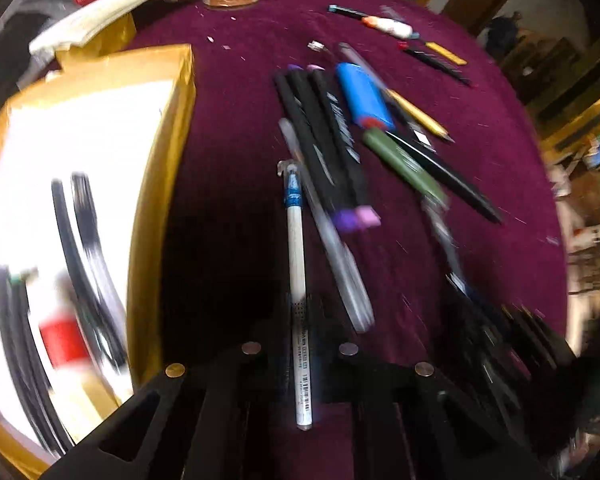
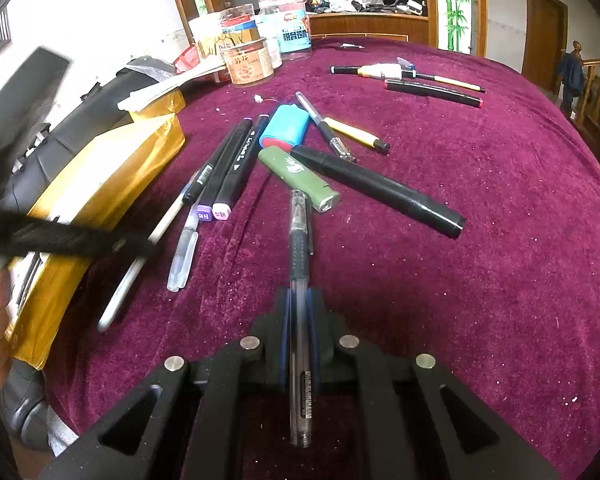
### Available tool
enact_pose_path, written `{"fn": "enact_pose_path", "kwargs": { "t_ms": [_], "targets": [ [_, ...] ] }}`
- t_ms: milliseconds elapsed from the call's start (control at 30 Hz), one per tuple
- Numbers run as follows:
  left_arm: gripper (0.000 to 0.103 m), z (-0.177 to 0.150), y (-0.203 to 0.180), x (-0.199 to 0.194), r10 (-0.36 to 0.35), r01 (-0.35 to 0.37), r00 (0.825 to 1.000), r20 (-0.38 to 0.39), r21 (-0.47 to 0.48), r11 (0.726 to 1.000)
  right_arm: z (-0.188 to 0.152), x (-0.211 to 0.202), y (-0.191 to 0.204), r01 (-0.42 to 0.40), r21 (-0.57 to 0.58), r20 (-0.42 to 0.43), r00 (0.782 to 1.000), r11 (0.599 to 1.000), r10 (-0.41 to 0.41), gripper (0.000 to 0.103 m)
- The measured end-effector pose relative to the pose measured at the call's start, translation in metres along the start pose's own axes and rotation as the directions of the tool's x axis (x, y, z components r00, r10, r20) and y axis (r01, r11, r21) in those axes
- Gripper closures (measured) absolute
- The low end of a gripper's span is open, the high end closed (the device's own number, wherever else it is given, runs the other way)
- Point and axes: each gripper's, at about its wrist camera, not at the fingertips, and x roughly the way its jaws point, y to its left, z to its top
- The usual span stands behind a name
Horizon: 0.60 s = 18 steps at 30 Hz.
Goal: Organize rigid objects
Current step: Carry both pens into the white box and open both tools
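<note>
Left wrist view: contents of the gold box (image 1: 160, 184) are smeared by motion blur, only dark curved streaks and a red patch legible; the box runs past the left edge. Right wrist view: the left gripper (image 2: 60, 240) appears as a blurred dark bar, hiding part of the white pen (image 2: 168, 216).

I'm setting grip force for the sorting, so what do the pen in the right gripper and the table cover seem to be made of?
Clear pen: looks like hard, glossy see-through plastic, since the refill shows inside, with a black ribbed band, probably rubber. Table cover: likely velvet or a similar pile fabric; it is matte maroon, creased, and holds specks of lint.
</note>
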Motion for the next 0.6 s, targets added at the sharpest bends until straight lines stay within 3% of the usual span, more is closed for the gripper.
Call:
{"fn": "enact_pose_path", "kwargs": {
  "t_ms": [100,167,400,600],
  "targets": [
    [0.096,-0.027,-0.001,-0.005,-0.027,0.027,0.999,-0.025,0.003,1.0,0.0,0.0,0.001,0.002,-0.001,0.0,1.0,1.0,-0.002,0.095],
    [0.096,-0.038,-0.001,-0.005,0.002,-0.002,1.0,-0.017,0.001,1.0,0.0,0.0,0.001,0.002,-0.002,0.0,1.0,1.0,-0.002,0.095],
    [0.096,-0.038,-0.013,0.0,0.07,-0.071,0.997,0.032,0.048,0.996,0.0,0.001,0.002,0.012,-0.009,0.002,1.0,1.0,-0.012,0.095],
    [0.097,-0.056,0.005,-0.018,-0.035,0.036,0.995,0.09,-0.011,0.999,-0.002,-0.005,0.0,0.011,0.001,0.031,0.999,1.0,-0.011,0.095]
  ]
}}
